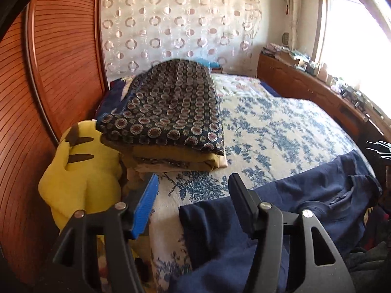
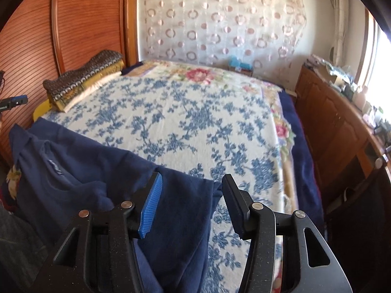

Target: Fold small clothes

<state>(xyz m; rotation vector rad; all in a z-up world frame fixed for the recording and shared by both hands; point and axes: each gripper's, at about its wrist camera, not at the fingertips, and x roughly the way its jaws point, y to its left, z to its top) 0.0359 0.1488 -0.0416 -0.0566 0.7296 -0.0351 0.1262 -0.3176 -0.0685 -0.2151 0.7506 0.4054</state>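
Observation:
A navy blue shirt (image 1: 305,195) lies spread across the near edge of the bed (image 1: 281,122), collar toward the right in the left wrist view. In the right wrist view the shirt (image 2: 85,171) lies at the lower left, its sleeve under the gripper. My left gripper (image 1: 193,183) is open and empty, above the shirt's left sleeve. My right gripper (image 2: 191,183) is open and empty, above the shirt's right sleeve. The left gripper's tip (image 2: 14,101) shows at the far left edge of the right wrist view.
A stack of folded clothes (image 1: 168,112) with a dark patterned top sits at the bed's left, also in the right wrist view (image 2: 85,78). A yellow plush toy (image 1: 78,171) lies beside it. A wooden headboard (image 1: 48,73) stands left; wooden cabinets (image 2: 342,131) run along the right.

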